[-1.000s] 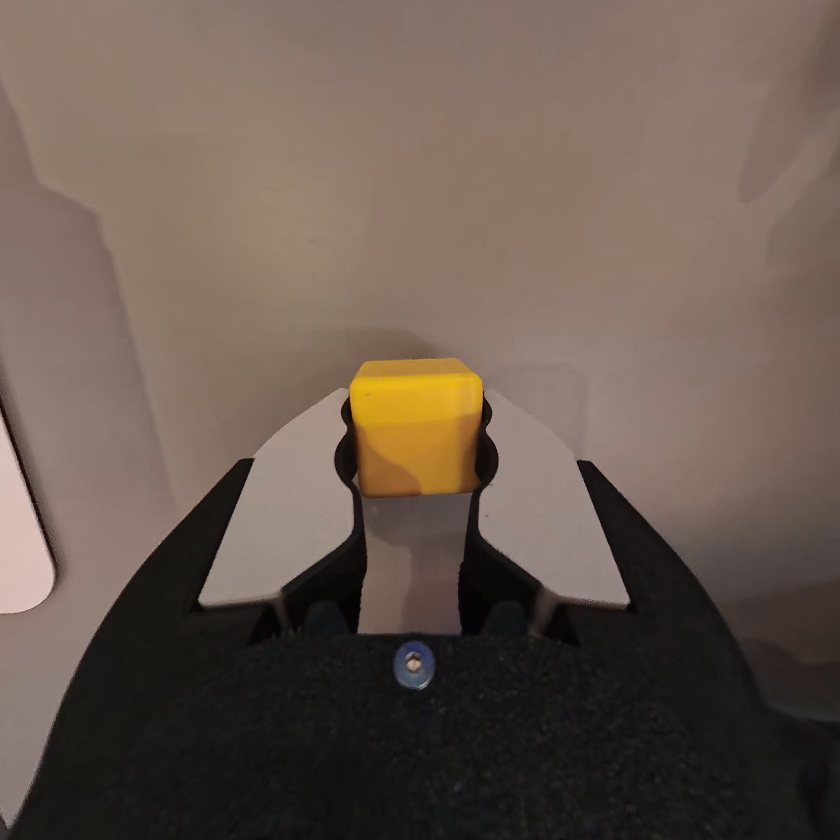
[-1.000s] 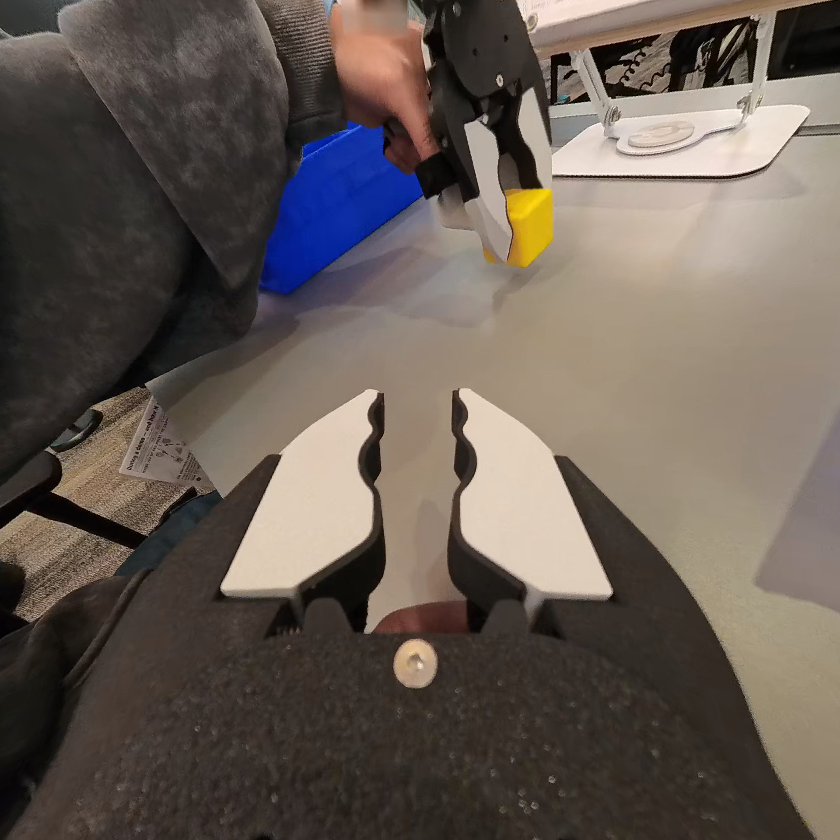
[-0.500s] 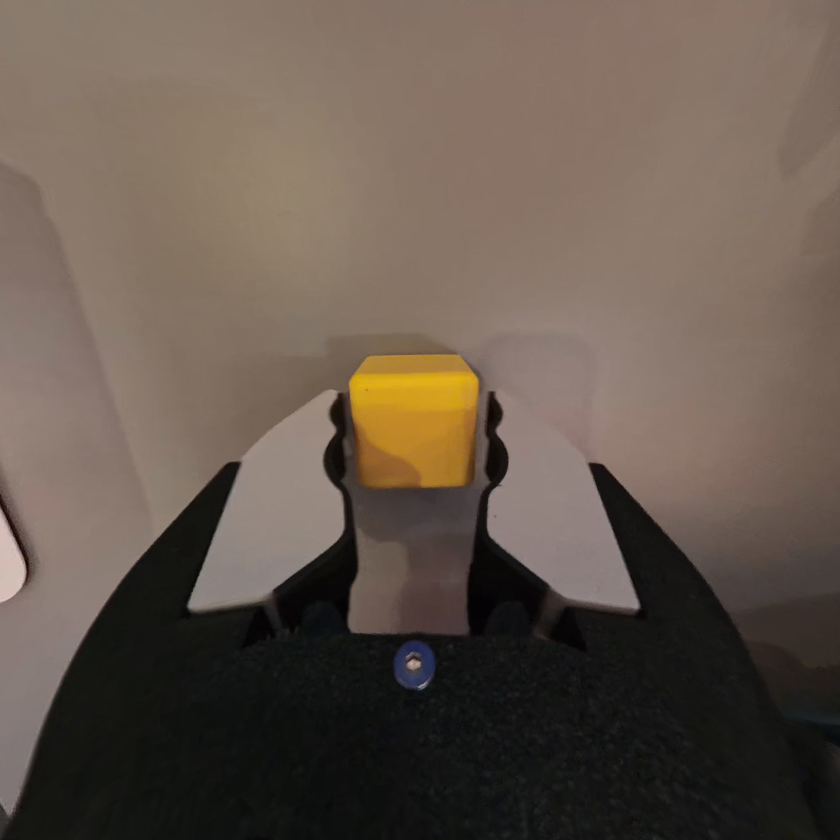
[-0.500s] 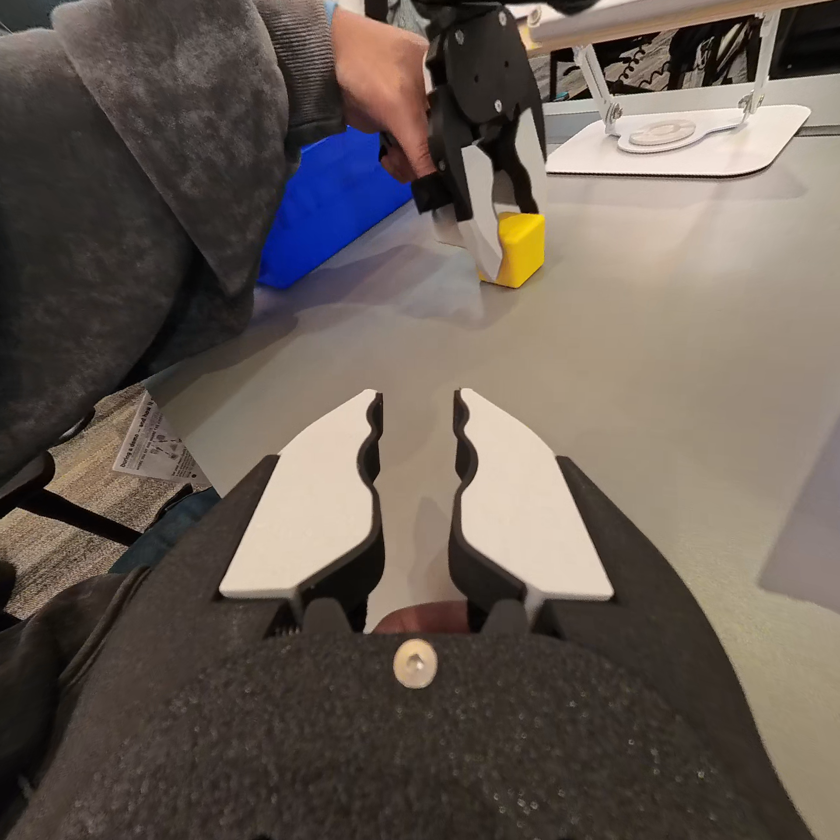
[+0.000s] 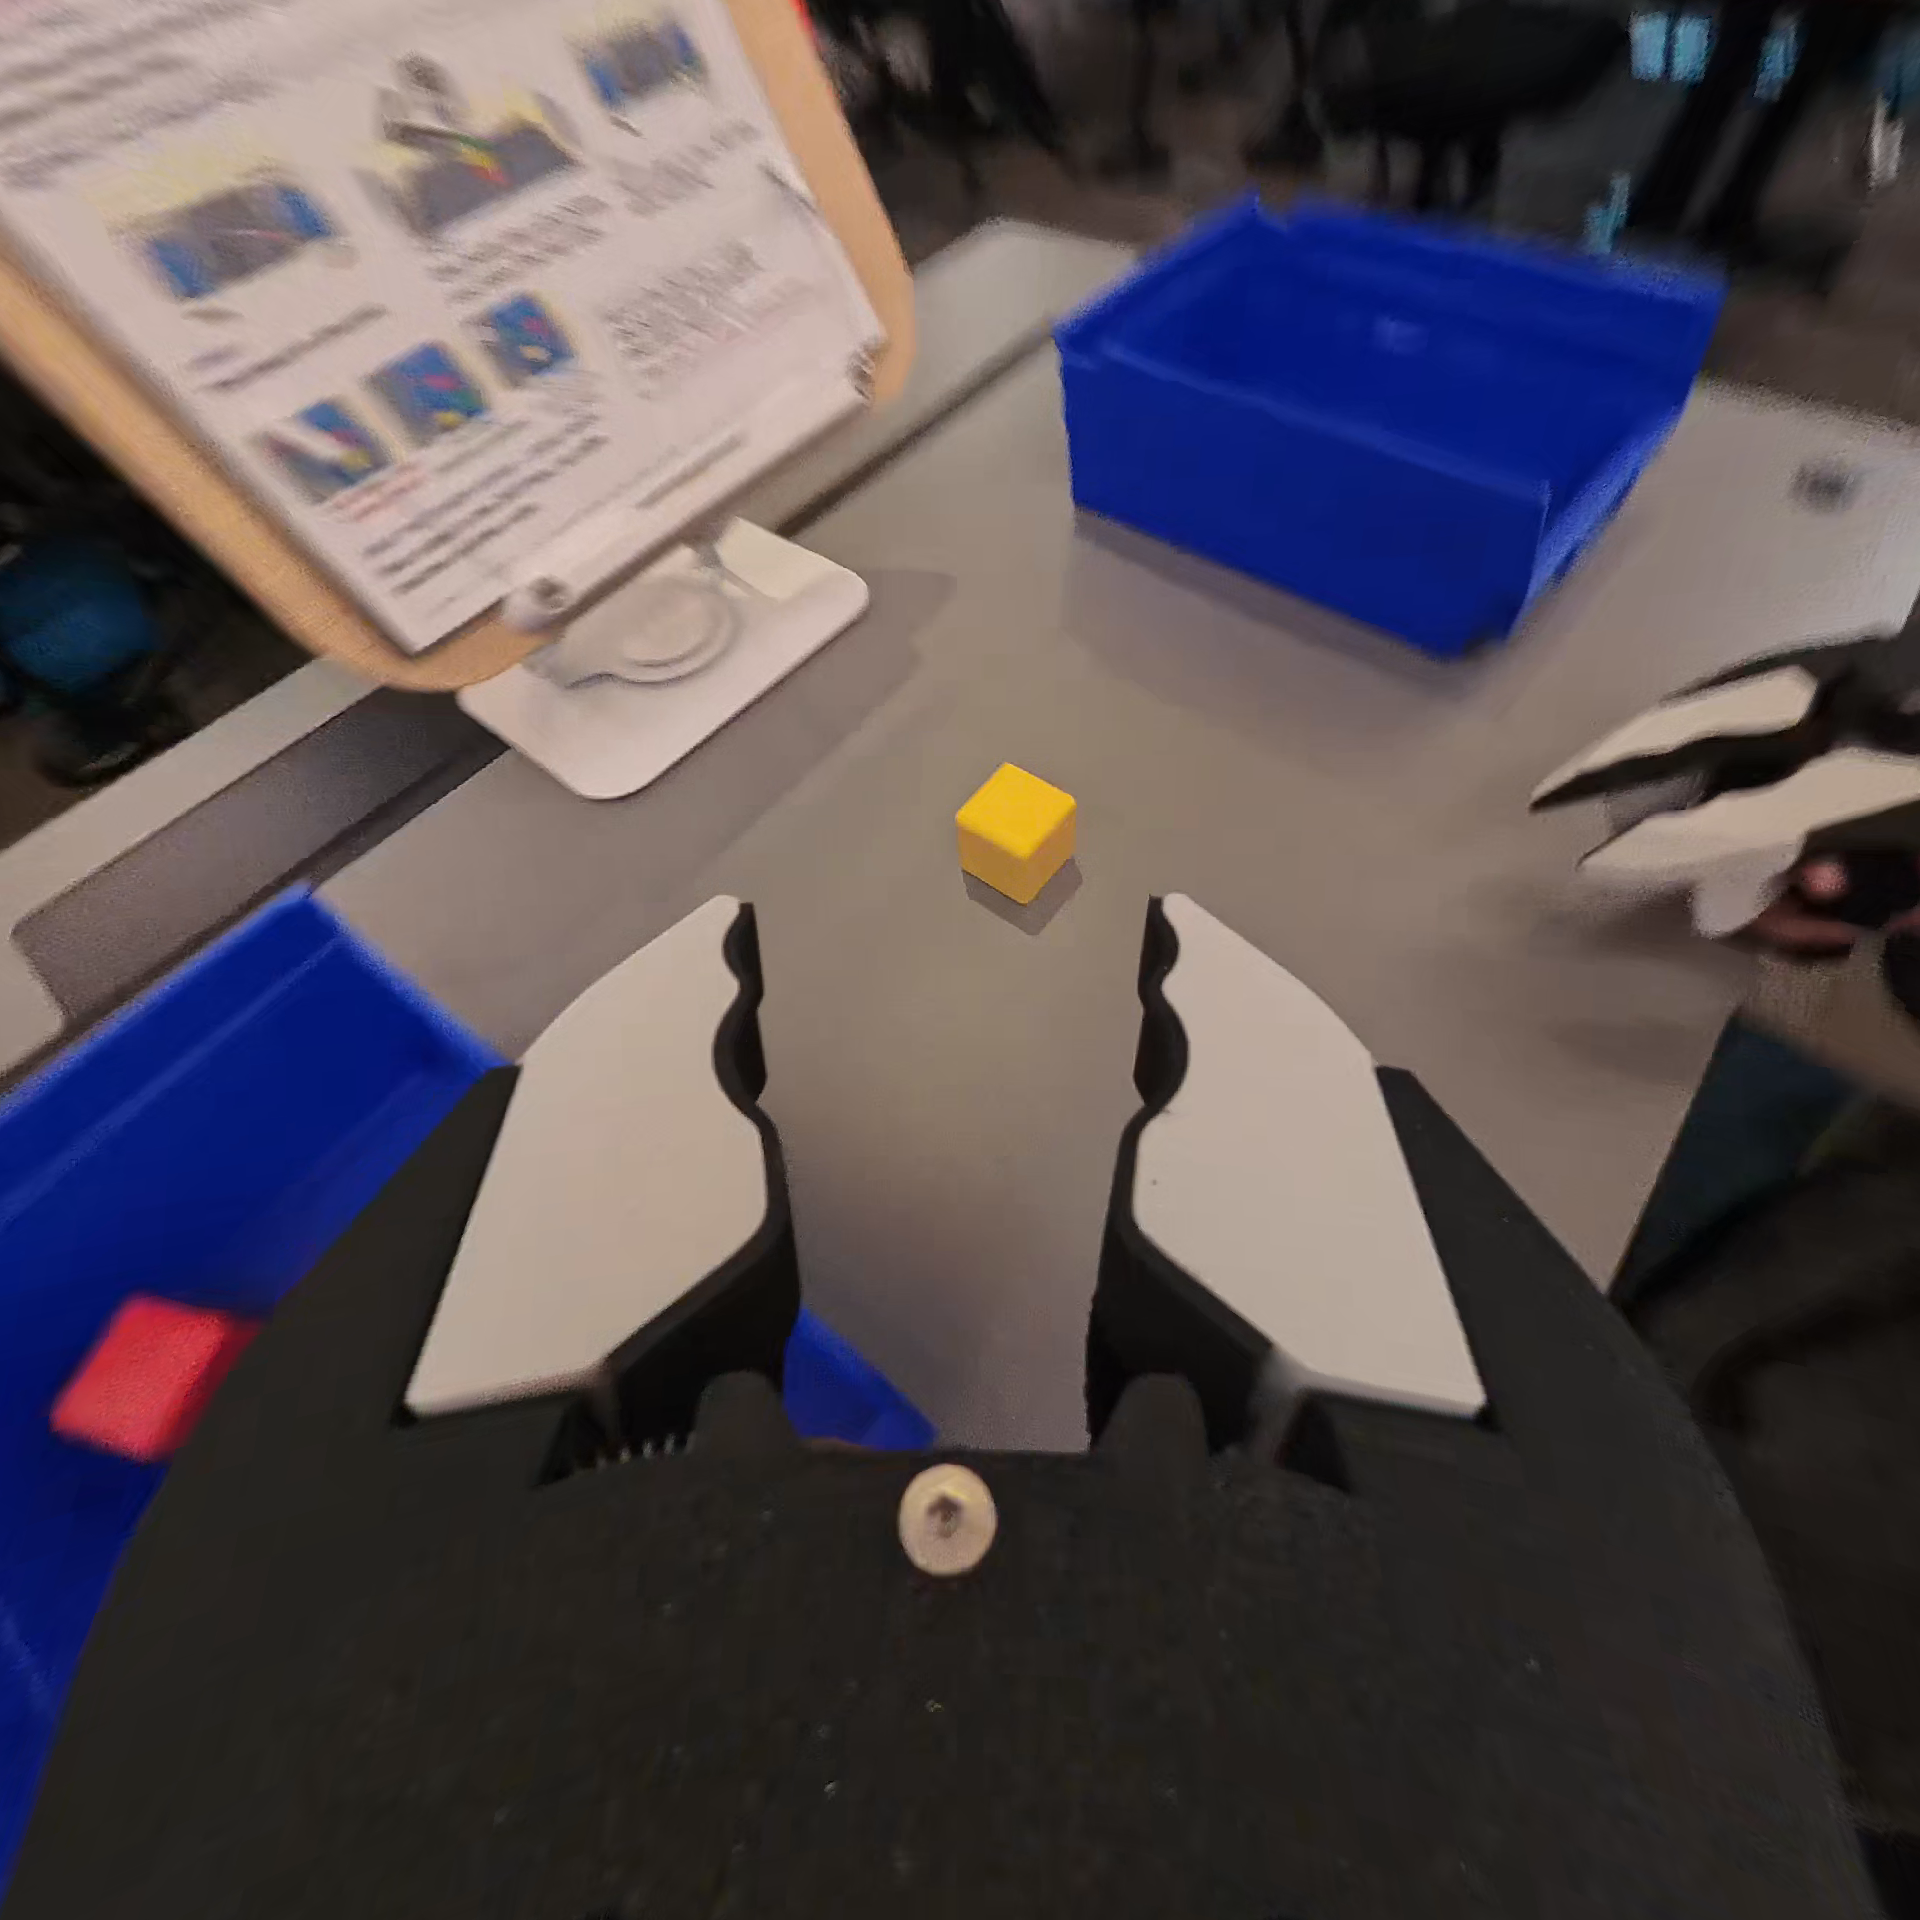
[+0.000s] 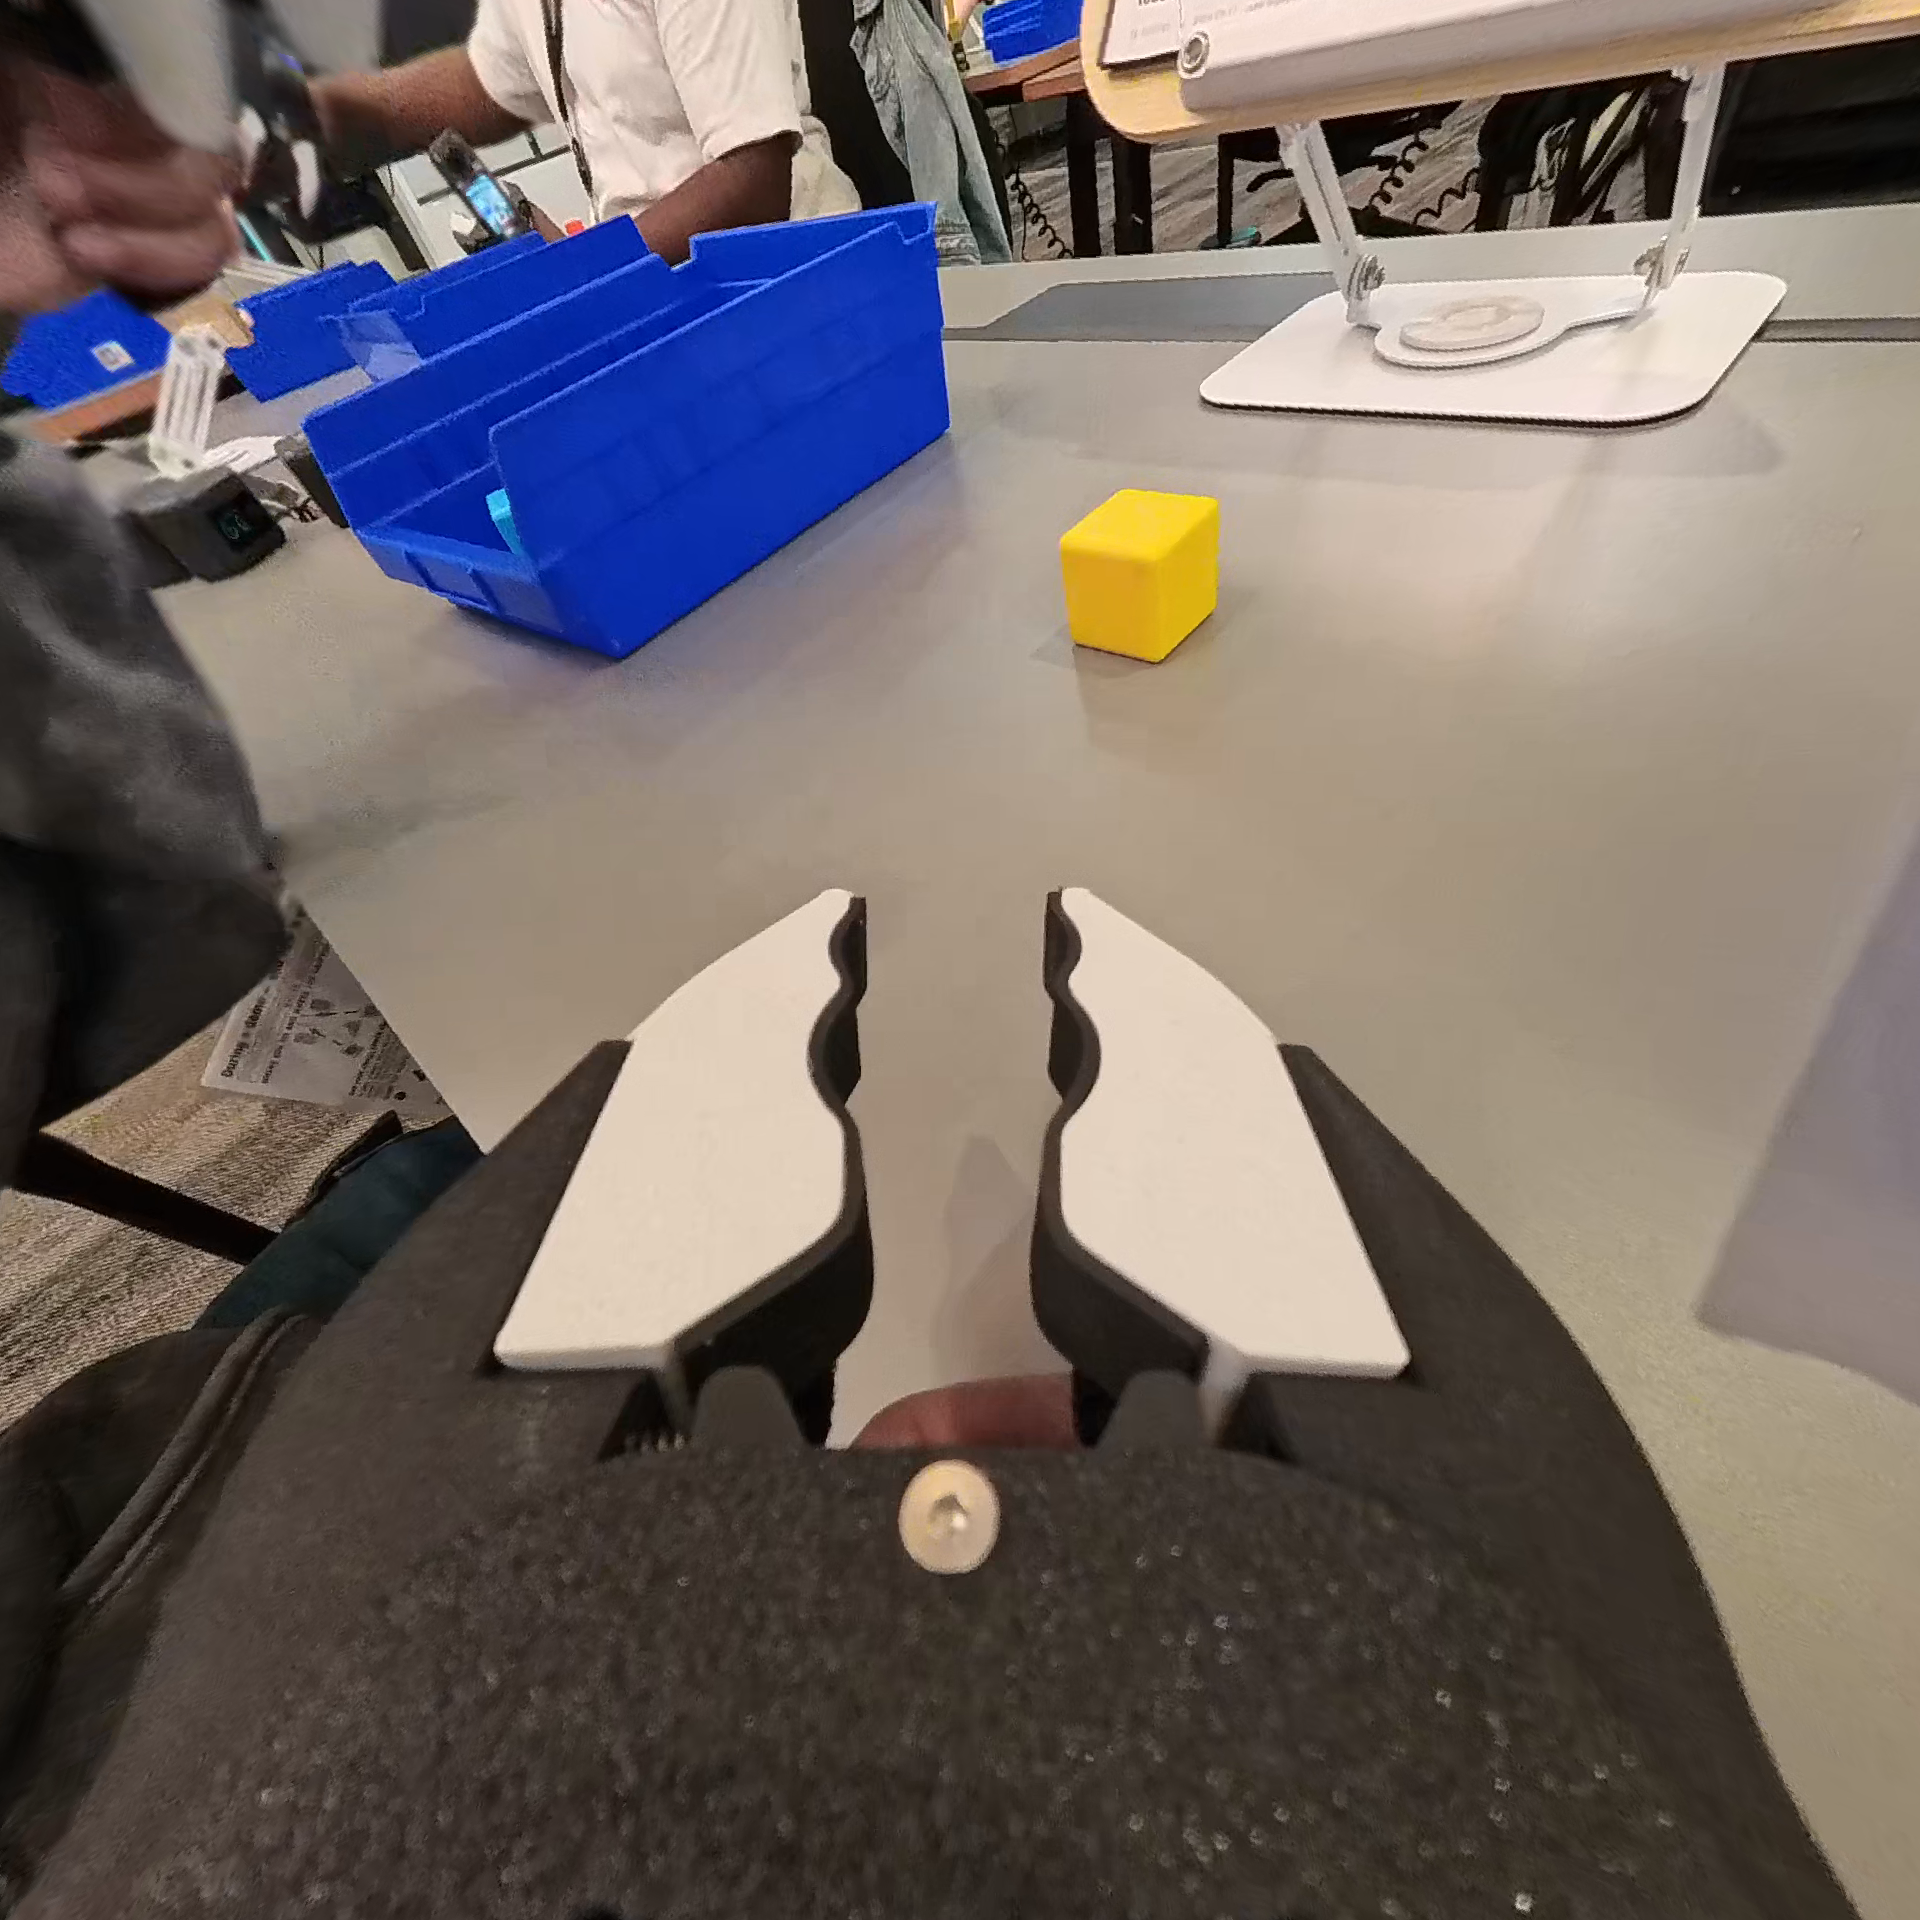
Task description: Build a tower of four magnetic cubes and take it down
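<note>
Your left tongs (image 5: 945,914) and right tongs (image 6: 954,904) both gape, empty. The yellow cube (image 6: 1141,574) sits alone on the tabletop (image 6: 1455,790), ahead of both, near the blue bin (image 6: 665,416).

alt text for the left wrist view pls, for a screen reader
A yellow cube sits alone on the grey table, just beyond the open left tool. A blue bin stands behind it, another at lower left holds a red cube, and the right tool enters from the right.

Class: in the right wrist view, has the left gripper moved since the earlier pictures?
Yes. It has released the yellow cube and left its spot before the blue bin, going off to the left.
</note>
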### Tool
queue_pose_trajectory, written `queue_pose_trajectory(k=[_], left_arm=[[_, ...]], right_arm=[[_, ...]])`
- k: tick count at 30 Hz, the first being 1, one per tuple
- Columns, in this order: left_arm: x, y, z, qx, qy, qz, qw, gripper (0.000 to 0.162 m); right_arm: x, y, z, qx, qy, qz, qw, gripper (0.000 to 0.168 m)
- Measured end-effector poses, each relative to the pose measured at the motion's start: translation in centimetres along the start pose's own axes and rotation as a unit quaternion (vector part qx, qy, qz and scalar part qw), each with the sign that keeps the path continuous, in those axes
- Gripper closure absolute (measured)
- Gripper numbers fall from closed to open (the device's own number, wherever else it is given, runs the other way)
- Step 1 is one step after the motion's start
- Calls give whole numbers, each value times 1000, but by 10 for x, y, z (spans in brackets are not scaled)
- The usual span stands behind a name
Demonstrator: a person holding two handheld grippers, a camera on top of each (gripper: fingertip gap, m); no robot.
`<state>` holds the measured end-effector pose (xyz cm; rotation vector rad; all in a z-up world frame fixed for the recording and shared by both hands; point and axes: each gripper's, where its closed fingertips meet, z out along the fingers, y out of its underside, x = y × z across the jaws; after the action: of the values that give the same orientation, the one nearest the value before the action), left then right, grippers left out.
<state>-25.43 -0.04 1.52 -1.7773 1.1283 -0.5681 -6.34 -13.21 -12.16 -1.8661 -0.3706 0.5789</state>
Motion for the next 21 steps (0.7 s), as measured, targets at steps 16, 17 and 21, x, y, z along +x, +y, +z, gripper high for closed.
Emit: queue_pose_trajectory(k=[16,17,21], left_arm=[[15,181,-127,108,-222,-305,920,95],[9,184,-126,81,-225,-309,921,94],[-28,185,-123,-26,-273,-260,926,94]], right_arm=[[-3,4,3,-13,2,-17,1000,136],[-4,4,3,-13,0,-17,1000,137],[-3,4,4,-16,-5,-9,1000,137]])
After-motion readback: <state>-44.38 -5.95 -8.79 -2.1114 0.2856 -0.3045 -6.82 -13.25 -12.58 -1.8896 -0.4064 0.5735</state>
